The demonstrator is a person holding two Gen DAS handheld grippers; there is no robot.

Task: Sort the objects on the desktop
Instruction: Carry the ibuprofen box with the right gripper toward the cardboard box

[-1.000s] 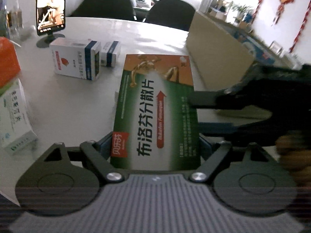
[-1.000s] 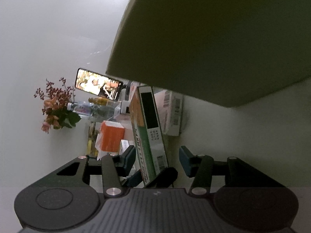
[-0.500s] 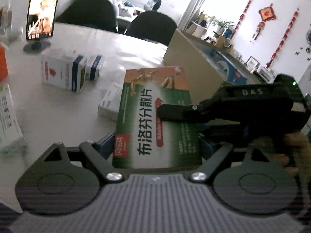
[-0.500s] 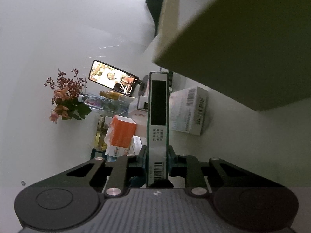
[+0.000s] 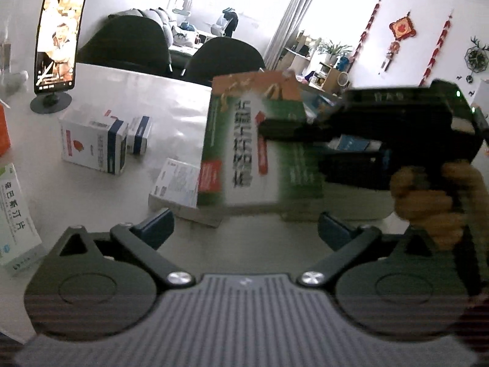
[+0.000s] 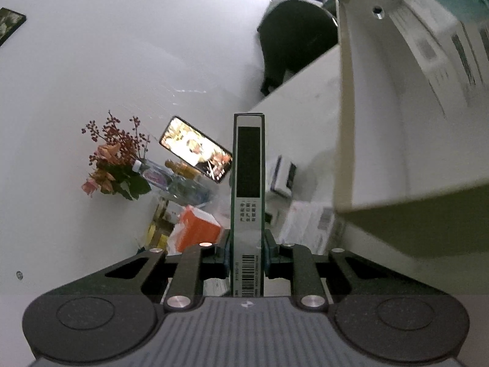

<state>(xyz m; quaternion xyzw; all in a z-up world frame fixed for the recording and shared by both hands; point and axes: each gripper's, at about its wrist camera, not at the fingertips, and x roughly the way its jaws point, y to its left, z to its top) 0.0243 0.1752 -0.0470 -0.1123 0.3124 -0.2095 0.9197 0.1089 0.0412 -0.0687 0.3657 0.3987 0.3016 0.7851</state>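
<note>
Centre of the right wrist view: my right gripper (image 6: pixel 247 257) is clamped tight on the thin edge of the green-and-orange medicine box (image 6: pixel 248 183), pads on both faces, box standing straight up out of the jaws. In the left wrist view the same box (image 5: pixel 244 143) sits mid-frame, blurred, with my right gripper (image 5: pixel 275 124) reaching in from the right and the hand (image 5: pixel 437 195) on its handle at right edge.

My left gripper (image 5: pixel 244 226) has just been opening & now stands wide, nothing between its fingers; the green box is past the tips, not touching them.

Room to move: bare white table (image 5: pixel 91 195) lower left of the left view. Upper right of the right view is filled by the pale cardboard bin (image 6: pixel 382 107), its wall close beside the held box, printed packs showing inside.

Clutter, left view: small white flat pack (image 5: pixel 177 186) just left of the green box, partly behind it; white-and-blue carton (image 5: pixel 91 146) w/ a smaller one (image 5: pixel 139 134) beside it, mid-left; phone on stand (image 5: pixel 58 42) upper left; two dark chair backs (image 5: pixel 171 49) along the far table edge. Right view, left of centre: flowers (image 6: pixel 116 159), water bottle (image 6: pixel 159 177), orange box (image 6: pixel 198 229).
</note>
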